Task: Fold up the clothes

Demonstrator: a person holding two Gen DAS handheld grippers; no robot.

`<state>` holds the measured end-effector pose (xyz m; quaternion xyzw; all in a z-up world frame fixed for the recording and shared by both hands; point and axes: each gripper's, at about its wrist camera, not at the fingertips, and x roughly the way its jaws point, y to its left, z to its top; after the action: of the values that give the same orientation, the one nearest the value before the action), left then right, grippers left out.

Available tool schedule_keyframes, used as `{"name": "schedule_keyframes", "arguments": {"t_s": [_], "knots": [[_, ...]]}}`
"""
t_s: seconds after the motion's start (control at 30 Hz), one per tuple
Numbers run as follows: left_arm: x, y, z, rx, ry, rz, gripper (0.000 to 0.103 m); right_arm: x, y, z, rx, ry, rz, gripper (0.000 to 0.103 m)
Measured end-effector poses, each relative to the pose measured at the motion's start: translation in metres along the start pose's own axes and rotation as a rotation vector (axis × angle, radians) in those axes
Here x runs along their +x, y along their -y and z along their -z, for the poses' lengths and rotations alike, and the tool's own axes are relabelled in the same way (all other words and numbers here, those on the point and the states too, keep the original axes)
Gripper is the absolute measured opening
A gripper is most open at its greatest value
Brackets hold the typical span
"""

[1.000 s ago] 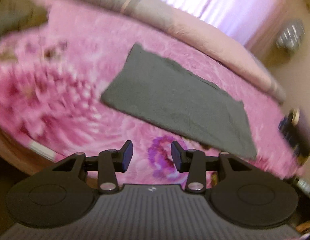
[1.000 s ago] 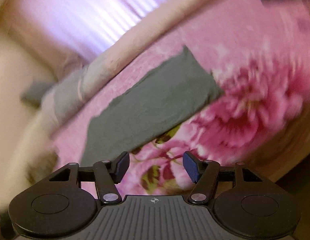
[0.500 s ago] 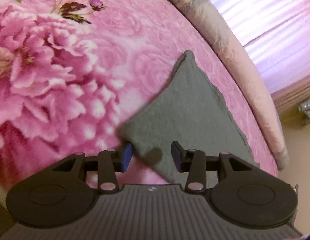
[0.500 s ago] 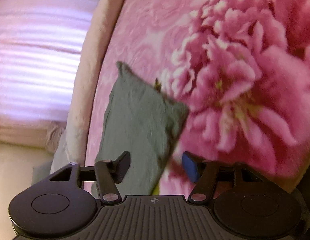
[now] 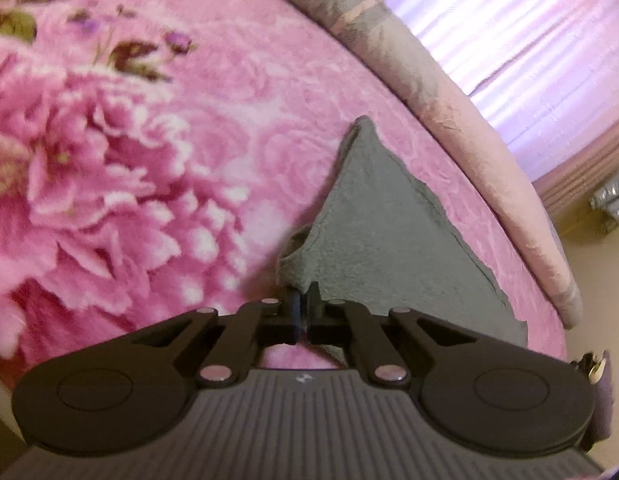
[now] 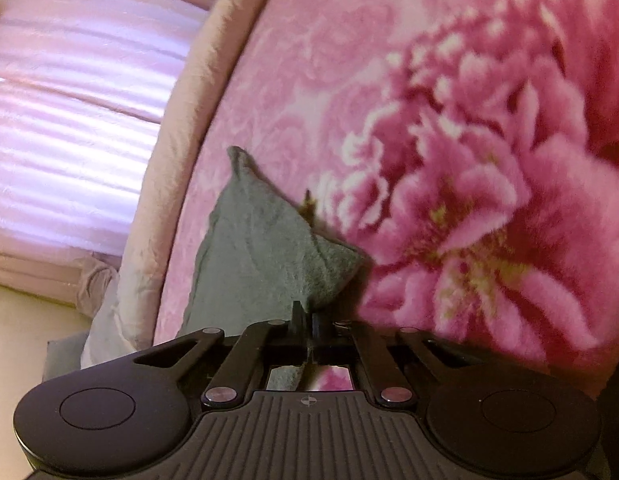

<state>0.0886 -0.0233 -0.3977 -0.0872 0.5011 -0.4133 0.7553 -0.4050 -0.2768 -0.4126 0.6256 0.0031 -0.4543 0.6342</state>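
A grey folded cloth [image 5: 389, 236] lies on a pink floral bedspread [image 5: 149, 160]. My left gripper [image 5: 303, 300] is shut on the cloth's near left corner, which puckers up at the fingertips. In the right wrist view the same grey cloth [image 6: 261, 248] lies on the bedspread [image 6: 429, 100]. My right gripper [image 6: 307, 316] is shut on its near right corner, and the corner bulges upward just past the fingers.
A rolled pink and grey blanket [image 5: 449, 112] runs along the far edge of the bed, also in the right wrist view [image 6: 181, 132]. Light curtains [image 6: 69, 120] hang behind it. The beige floor [image 6: 13, 328] lies beyond the bed.
Both grippers moved down onto the cloth's near corners and closed on them. They were open half a second ago. The corners now lift slightly.
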Motion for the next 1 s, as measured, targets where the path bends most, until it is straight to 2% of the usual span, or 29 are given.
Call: {"name": "schedule_keyframes", "arguments": {"t_s": [0.07,0.2,0.33,0.43,0.53,0.7,0.73,0.77,0.8,0.93,1.0], "knots": [[-0.012,0.003,0.002,0.04,0.005,-0.006,0.001,-0.007,-0.002,0.003,-0.026,0.007,0.001,0.0],[-0.038,-0.01,0.012,0.029,-0.013,0.019,0.001,-0.028,0.005,0.01,-0.038,-0.015,0.016,0.0],[-0.057,-0.028,0.032,0.035,-0.069,0.016,0.002,-0.055,0.022,0.024,-0.056,-0.051,0.042,0.0],[-0.062,-0.032,0.042,0.101,-0.105,-0.056,0.002,-0.061,0.026,0.03,-0.097,-0.05,0.048,0.0],[-0.076,-0.025,0.039,0.176,-0.095,-0.098,0.005,-0.061,0.026,0.03,-0.079,-0.038,0.034,0.0],[-0.096,-0.002,0.024,0.259,-0.023,-0.034,0.007,-0.059,0.029,0.029,-0.024,-0.018,0.011,0.002],[-0.096,0.003,0.022,0.263,-0.017,-0.018,0.009,-0.06,0.029,0.028,-0.018,-0.015,0.014,0.012],[-0.094,0.006,0.02,0.264,-0.023,-0.007,0.01,-0.062,0.029,0.028,-0.026,-0.009,0.025,0.029],[-0.091,0.009,0.019,0.265,-0.029,0.002,0.011,-0.067,0.027,0.027,-0.049,0.002,0.028,0.036],[-0.071,0.015,0.017,0.27,-0.066,0.014,0.011,-0.091,0.011,0.017,-0.242,0.036,0.065,0.038],[-0.059,0.018,0.016,0.269,-0.084,0.017,0.011,-0.079,0.009,0.006,-0.272,0.0,0.046,0.038]]}}
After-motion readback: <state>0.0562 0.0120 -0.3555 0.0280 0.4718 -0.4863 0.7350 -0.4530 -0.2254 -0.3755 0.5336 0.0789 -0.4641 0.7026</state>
